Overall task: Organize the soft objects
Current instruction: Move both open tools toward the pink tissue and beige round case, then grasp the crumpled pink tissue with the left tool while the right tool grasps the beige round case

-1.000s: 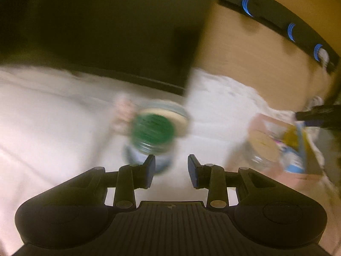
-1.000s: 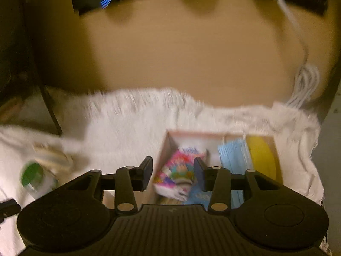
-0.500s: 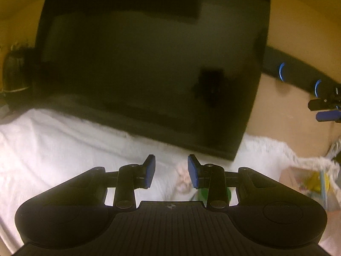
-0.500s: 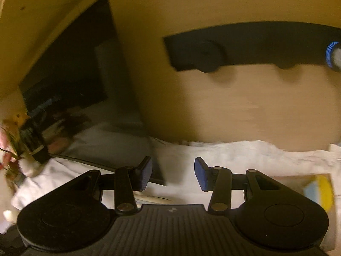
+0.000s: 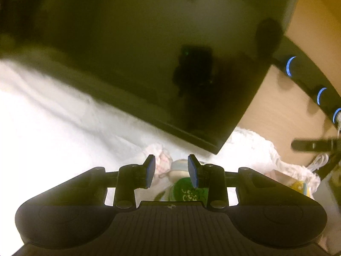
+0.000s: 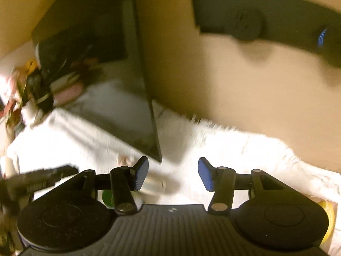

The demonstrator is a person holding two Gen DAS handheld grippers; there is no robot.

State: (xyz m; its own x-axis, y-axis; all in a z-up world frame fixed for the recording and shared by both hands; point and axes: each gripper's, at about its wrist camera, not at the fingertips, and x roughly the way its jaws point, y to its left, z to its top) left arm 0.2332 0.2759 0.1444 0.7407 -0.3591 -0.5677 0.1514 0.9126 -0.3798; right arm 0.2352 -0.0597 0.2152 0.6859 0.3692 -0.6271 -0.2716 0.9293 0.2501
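Jar (image 5: 185,188) just beyond parted left tongs (image 5: 171,171).

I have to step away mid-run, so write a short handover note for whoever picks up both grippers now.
Left gripper: open, empty, hanging over the green-lidded jar and a pinkish soft item on the white cloth.
Right gripper: open, empty, above the cloth by the dark screen.
Box: at the cloth's right end, already holding items.
Left: the pinkish item is not yet picked up or boxed. Views are blurry.
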